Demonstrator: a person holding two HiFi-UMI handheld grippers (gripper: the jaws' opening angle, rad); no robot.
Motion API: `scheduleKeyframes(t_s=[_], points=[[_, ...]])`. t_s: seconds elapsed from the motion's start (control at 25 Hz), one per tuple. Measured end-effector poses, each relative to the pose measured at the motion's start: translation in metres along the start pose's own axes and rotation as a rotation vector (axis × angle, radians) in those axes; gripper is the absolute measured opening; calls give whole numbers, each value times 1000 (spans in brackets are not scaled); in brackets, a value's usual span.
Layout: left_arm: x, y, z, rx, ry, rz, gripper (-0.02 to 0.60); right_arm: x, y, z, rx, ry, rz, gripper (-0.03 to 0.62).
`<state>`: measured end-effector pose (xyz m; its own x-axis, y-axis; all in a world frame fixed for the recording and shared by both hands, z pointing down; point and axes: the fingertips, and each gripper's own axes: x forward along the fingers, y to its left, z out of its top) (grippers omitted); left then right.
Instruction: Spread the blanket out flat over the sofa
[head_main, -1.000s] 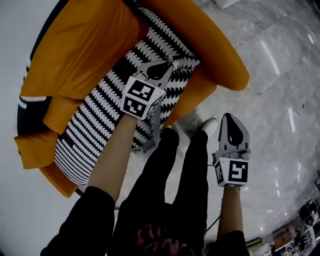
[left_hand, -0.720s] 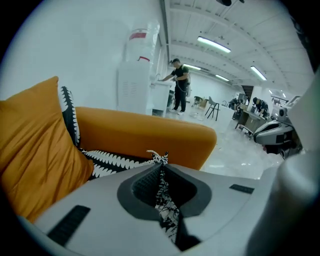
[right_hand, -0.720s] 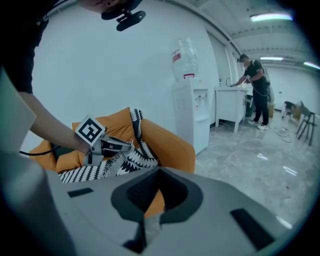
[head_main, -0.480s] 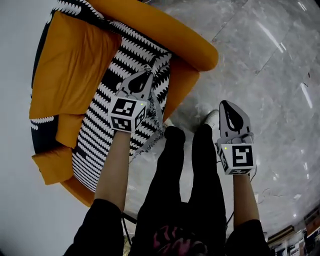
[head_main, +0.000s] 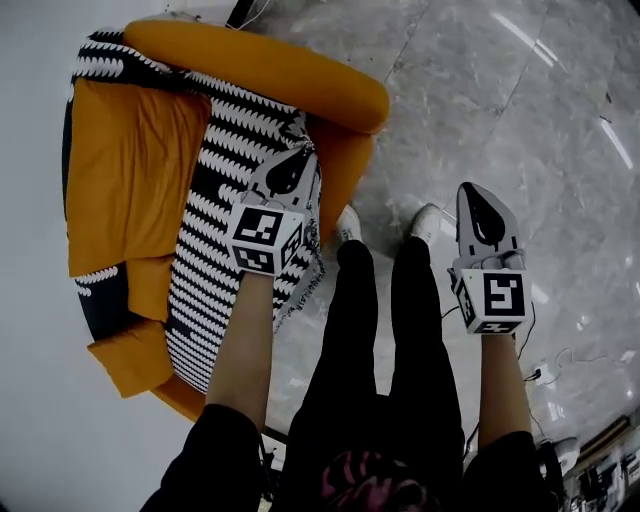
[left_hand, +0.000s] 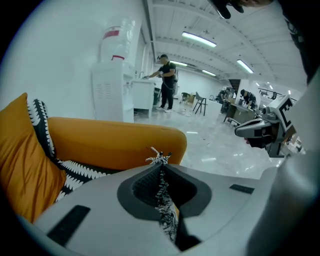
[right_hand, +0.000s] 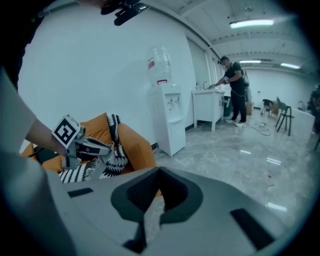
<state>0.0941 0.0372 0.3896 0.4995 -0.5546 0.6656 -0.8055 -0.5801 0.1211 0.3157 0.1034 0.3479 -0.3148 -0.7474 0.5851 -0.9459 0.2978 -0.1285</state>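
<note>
The black-and-white patterned blanket (head_main: 215, 200) lies along the seat of the orange sofa (head_main: 260, 65) and hangs over its front edge. Another part of it runs behind the orange back cushion (head_main: 125, 170). My left gripper (head_main: 290, 162) is above the seat's front edge, shut on the blanket's fringed edge. In the left gripper view a strip of the blanket (left_hand: 162, 197) runs between the closed jaws of the left gripper (left_hand: 160, 164). My right gripper (head_main: 472, 192) hangs over the marble floor to the right of the sofa. Its jaws (right_hand: 159, 172) are shut with nothing between them.
The person's legs and white shoes (head_main: 345, 225) stand between the grippers, close to the sofa front. A water dispenser (right_hand: 167, 115) stands by the wall behind the sofa. Another person (left_hand: 167, 82) works at a far counter. Cables (head_main: 560, 360) lie on the floor at right.
The sofa has slid up and left in the head view as the person backs off. My left gripper keeps hold of the blanket edge, now nearer the seat's front. The right gripper stays shut.
</note>
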Motion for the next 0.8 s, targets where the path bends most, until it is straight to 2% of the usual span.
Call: scheduleKeyframes(t_s=[0.32, 0.56, 0.8], points=[[13, -24, 2, -1, -4, -147, 26, -16, 1, -3, 65, 13, -131, 20], [19, -31, -2, -5, 0, -198, 26, -37, -14, -16, 174, 1, -279, 20], [40, -63, -3, 64, 45, -215, 26, -47, -39, -37, 218, -5, -278, 20]])
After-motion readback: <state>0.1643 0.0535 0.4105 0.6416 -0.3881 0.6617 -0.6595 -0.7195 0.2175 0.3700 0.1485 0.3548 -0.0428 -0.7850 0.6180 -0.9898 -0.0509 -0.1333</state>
